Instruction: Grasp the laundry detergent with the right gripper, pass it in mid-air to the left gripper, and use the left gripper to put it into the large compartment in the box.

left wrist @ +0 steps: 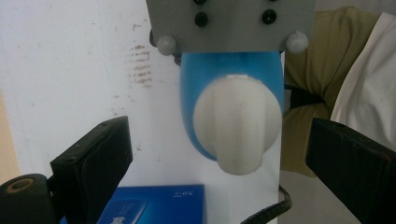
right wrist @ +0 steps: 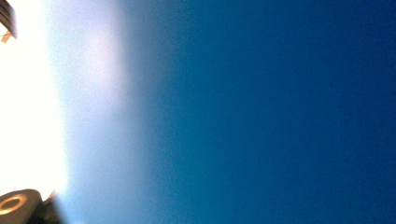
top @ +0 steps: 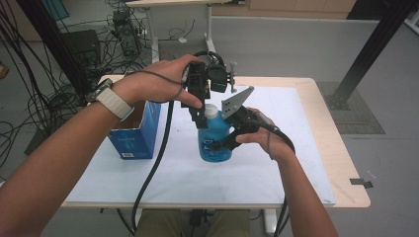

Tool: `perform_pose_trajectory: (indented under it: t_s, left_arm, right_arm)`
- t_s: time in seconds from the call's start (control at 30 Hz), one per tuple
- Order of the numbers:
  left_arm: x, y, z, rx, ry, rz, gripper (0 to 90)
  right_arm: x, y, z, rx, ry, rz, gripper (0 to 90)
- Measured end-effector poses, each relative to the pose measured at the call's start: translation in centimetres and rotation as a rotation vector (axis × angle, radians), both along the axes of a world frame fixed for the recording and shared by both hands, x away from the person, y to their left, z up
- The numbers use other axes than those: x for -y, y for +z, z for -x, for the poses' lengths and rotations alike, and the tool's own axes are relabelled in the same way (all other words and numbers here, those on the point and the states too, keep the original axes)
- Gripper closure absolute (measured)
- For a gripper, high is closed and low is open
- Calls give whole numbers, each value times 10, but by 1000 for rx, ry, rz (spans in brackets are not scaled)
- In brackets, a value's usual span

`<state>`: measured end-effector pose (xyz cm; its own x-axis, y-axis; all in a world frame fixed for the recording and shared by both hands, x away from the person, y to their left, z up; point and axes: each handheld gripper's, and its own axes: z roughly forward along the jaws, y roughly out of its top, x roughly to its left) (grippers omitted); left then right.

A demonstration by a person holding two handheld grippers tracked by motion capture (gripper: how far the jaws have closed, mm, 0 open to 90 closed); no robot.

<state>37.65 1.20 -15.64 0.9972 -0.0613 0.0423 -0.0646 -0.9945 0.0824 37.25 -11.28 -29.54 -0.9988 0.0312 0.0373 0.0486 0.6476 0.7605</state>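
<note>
A blue bottle (top: 215,143) with a white ribbed cap (top: 211,112) stands upright on the white table cover (top: 197,180). My right gripper (top: 223,143) comes in from the right and is shut on the bottle's body, its grey plate (top: 237,101) standing above it. In the right gripper view the bottle's blue wall (right wrist: 280,112) is pressed close to the camera. My left gripper (top: 204,118) points down over the cap. Looking along the left gripper (left wrist: 219,128), it is open, with a jaw on each side of the cap (left wrist: 238,123), neither touching it.
An open blue carton (top: 134,133) stands on the table just left of the bottle, also seen as the carton (left wrist: 159,205) under the left jaw. The left gripper's black cable (top: 153,168) hangs across the table's front. Table legs, cables and a black post stand beyond the far edge.
</note>
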Motion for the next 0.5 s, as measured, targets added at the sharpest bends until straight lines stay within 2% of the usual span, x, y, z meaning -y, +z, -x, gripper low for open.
perform_pose_trajectory:
  t_s: [0.5]
  left_arm:
    - [6,-5,-1,-2,5,29,80]
  right_arm:
    - [2,1,2,-4,-3,-8,432]
